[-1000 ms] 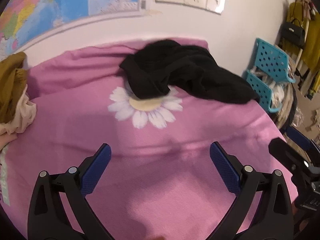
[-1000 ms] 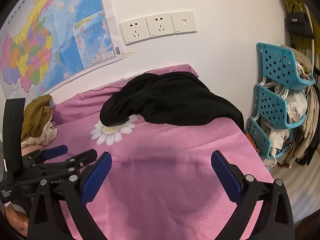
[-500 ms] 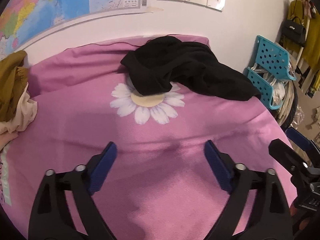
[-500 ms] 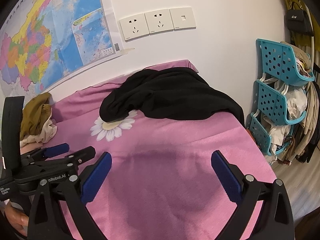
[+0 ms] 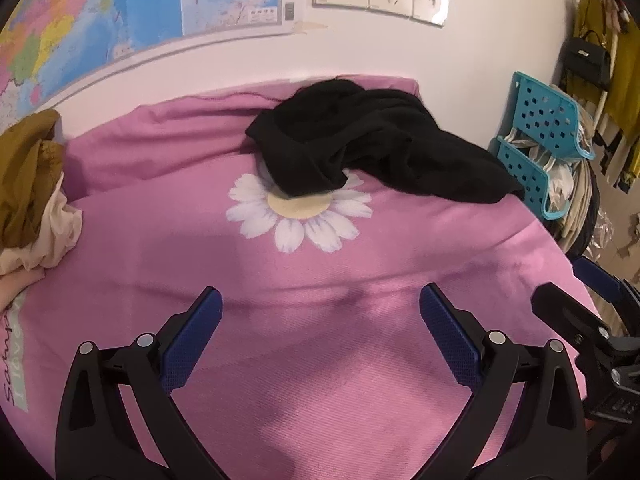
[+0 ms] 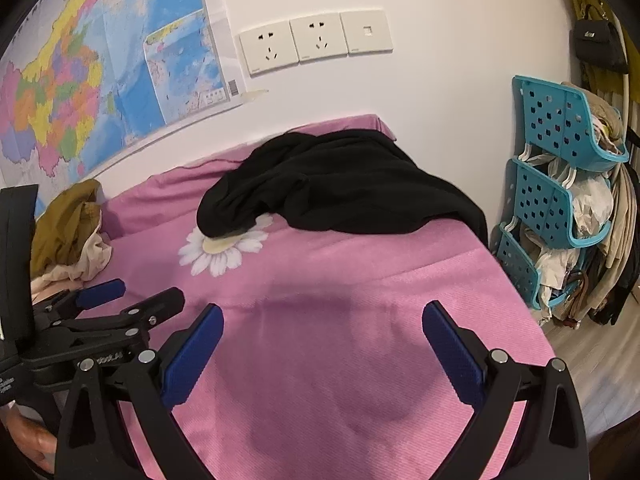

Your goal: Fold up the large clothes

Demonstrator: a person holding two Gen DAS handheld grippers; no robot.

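Observation:
A crumpled black garment [image 5: 372, 144] lies at the far right of the pink bed cover [image 5: 320, 360], partly over a white daisy print [image 5: 298, 212]. It also shows in the right wrist view [image 6: 340, 188]. My left gripper [image 5: 320, 320] is open and empty, low over the pink cover, well short of the garment. My right gripper [image 6: 322, 332] is open and empty too, to the right of the left one, which shows at the left of its view [image 6: 120, 304].
A heap of mustard and cream clothes [image 5: 28, 196] lies at the bed's left edge. A teal basket rack [image 6: 560, 184] with clothes stands right of the bed. The wall with a map [image 6: 100, 60] and sockets [image 6: 316, 40] is behind.
Both grippers have tilted and drawn slightly back, so the black garment sits a little lower and farther in view. Both stay open and empty.

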